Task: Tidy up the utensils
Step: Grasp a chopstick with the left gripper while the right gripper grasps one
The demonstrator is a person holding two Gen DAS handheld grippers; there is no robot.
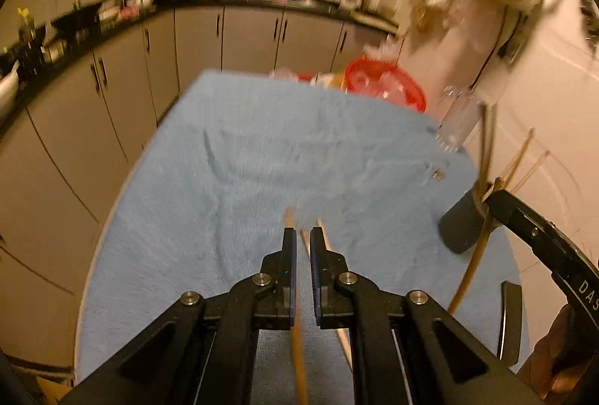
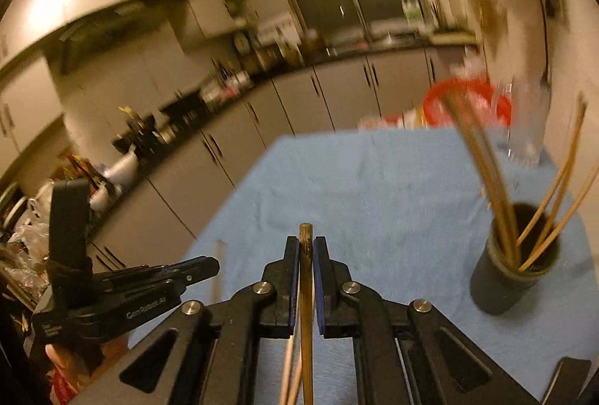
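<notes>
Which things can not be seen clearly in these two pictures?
- Red plastic basket: contents blurred, both views.
- Thin wooden stick in the right gripper: lower end cut off by the picture's bottom edge.
- Dark round holder: partly hidden by the right gripper, left wrist view.

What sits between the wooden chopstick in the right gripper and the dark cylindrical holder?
Nothing visible: only bare blue cloth lies between the wooden chopstick in the right gripper and the dark cylindrical holder.

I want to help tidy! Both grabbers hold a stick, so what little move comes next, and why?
Probably carry the right gripper over to the cup and aim its chopstick at the opening: other sticks already stand there, and the jaws are shut on this one.
</notes>
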